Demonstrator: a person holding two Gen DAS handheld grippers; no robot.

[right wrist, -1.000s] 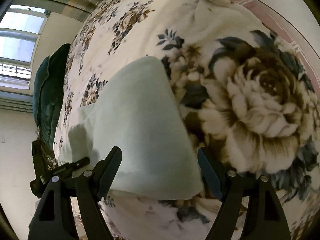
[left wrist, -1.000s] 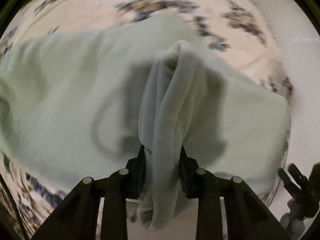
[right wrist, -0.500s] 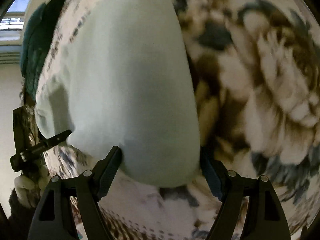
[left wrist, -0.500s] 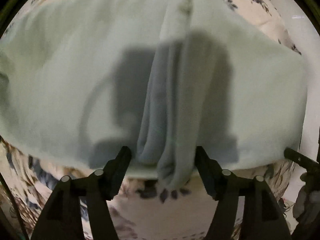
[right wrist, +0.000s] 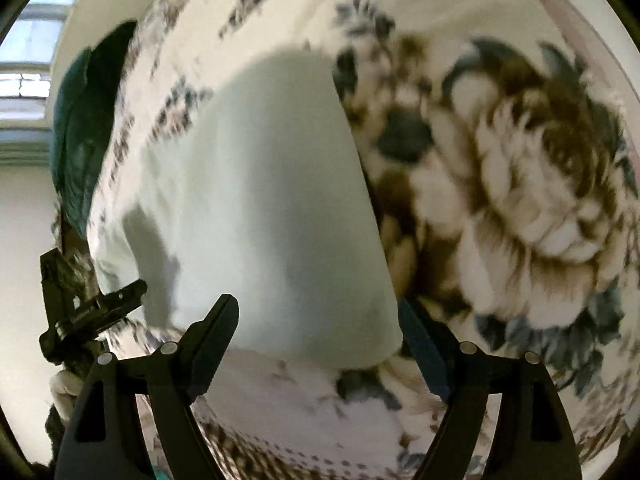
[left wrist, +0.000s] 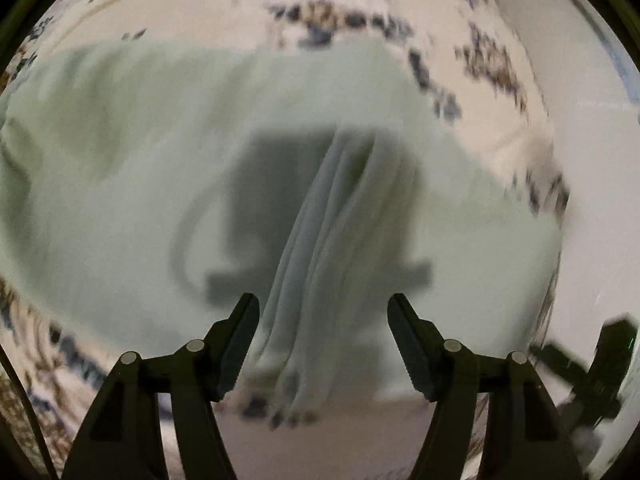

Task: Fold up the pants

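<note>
The pants point(left wrist: 160, 200) are lying as a pale green folded slab across the middle of the left wrist frame, on a floral bedspread point(left wrist: 360, 8); in the right wrist view they point(right wrist: 260, 200) are filling the centre, with the bedspread point(right wrist: 520, 200) to the right. A bunched ridge of cloth point(left wrist: 328, 260) is running down frame centre into the gap of the left gripper point(left wrist: 323, 320), whose jaws are standing apart, gripping nothing. The right gripper point(right wrist: 316, 316) is also standing apart at the near edge. Judged step: releasing a fold. The next move is likely calling for flattening the ridge or taking an edge for another fold.
</note>
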